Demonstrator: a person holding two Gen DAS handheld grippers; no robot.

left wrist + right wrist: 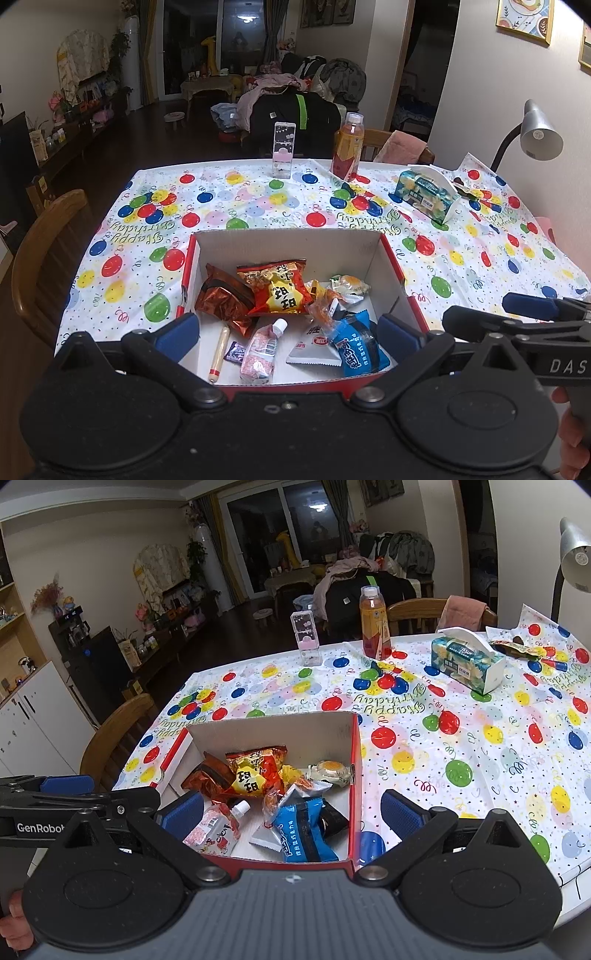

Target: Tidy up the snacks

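Both my claws gape wide and empty: my left claw [288,334] over the box [288,243] of snacks [275,291], my right claw [293,812] above its right wall. The box sits on the worktop [461,746].

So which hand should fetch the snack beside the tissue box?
Right, probably: the snack packet lies far right on the table, nearer the open right gripper; the left gripper hovers over the box.

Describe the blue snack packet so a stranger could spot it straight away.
Find the red-sided cardboard box on the balloon tablecloth. The blue snack packet lies in its near right corner, the only blue wrapper among red, orange and white ones.
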